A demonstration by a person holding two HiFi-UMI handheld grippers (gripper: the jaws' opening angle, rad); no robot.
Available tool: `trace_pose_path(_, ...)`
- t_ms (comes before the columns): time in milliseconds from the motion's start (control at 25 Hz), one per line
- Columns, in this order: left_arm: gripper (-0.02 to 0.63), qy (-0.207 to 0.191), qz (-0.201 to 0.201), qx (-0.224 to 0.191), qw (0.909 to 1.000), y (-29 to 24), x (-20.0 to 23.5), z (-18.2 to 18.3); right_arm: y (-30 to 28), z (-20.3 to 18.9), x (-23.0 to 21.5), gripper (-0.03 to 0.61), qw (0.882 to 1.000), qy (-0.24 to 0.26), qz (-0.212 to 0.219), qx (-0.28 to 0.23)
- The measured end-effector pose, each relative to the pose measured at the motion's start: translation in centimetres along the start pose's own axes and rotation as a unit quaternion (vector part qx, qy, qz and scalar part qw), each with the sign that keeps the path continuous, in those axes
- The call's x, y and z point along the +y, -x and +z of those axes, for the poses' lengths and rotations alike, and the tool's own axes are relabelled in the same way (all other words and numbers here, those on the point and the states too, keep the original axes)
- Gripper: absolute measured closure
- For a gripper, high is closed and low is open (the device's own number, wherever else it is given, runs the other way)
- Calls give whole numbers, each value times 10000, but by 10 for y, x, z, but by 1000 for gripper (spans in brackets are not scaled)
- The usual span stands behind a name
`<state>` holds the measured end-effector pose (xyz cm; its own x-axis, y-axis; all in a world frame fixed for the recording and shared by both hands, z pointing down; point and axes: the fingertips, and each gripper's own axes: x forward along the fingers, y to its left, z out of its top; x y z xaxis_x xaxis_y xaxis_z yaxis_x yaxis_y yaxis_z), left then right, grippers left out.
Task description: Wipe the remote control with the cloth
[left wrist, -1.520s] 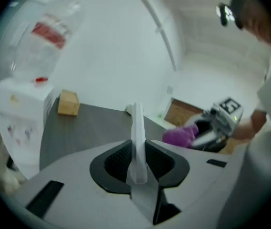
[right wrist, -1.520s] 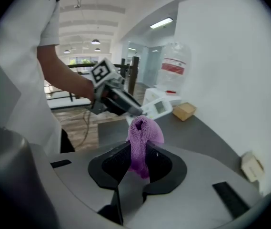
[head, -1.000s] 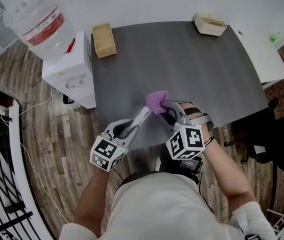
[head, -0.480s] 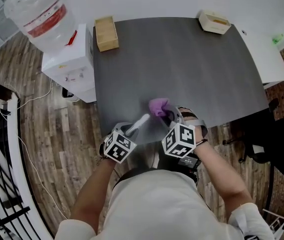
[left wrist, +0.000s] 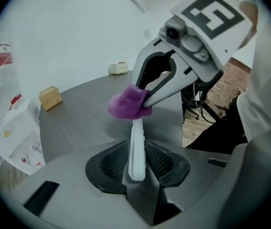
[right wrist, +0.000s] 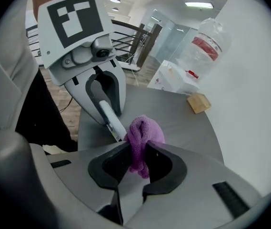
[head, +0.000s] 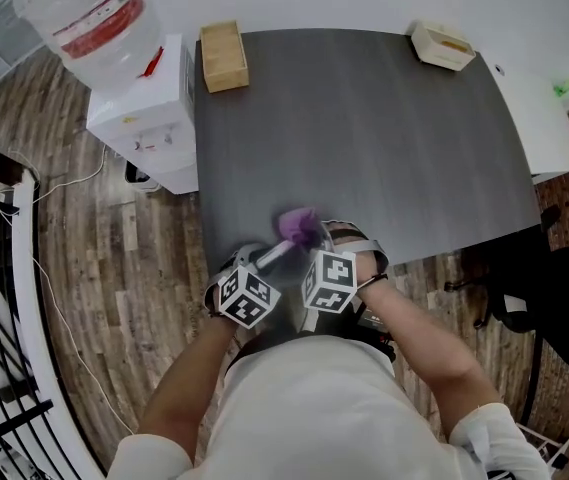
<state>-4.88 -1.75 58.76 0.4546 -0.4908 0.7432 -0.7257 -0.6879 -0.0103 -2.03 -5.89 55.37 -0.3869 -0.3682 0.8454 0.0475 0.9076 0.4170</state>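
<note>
Both tools have sunk toward the near edge of the table. Left tool clamps the stiff, light, probably slick remote by its tail; right tool pinches the soft cloth, bunched against the remote's far tip.

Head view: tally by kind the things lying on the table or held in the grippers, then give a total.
Remote control: 1
Purple cloth: 1
Boxes: 2, one tan, one pale
Total: 4
</note>
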Motion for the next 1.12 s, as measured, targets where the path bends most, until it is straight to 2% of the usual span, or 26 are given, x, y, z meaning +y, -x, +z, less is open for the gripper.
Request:
trace_pose_path(120,440,106,223,25,9997,2,5,-21,0,1,1,491,10000,37,-3,14)
trace_pose_path(160,434,183,228,63,9996,1,6,-29,0,1,1,491,10000,29,-13,9)
trace_pose_path(360,436,414,53,-40,9991,-6,3,-39,0,0,1,491,9999,-144,-47,-42)
trace_pose_path(400,449,406,45,-77,9991,-7,2,-37,1,-1,1,491,9997,-242,-48,-69)
trace_pose_path(440,502,357,88,-130,9992,-7,2,-34,3,-4,1,491,9993,-371,-56,-93)
trace_pose_path(480,502,264,185,-216,9992,-4,3,-30,5,-8,1,491,9986,-518,-72,-105)
trace_pose_path(560,502,-39,413,-491,9979,7,3,-12,8,-19,0,491,9966,-818,-110,-83)
trace_pose_path(680,502,-762,581,-943,9909,23,-7,27,12,-40,-4,491,9919,-1273,-48,9)
trace_pose_path(840,505,-1982,608,-1005,9731,26,-28,59,13,-69,-8,491,9860,-1639,-41,301)
trace_pose_path(960,506,-2640,495,-934,9587,22,-41,65,9,-90,-11,491,9860,-1536,-73,650)
trace_pose_path(1040,506,-2827,396,-869,9544,18,-47,65,4,-89,-5,491,9887,-1296,62,751)
trace_pose_path(1120,508,-2866,378,-788,9541,15,-51,65,5,-78,4,491,9910,-1136,200,681)
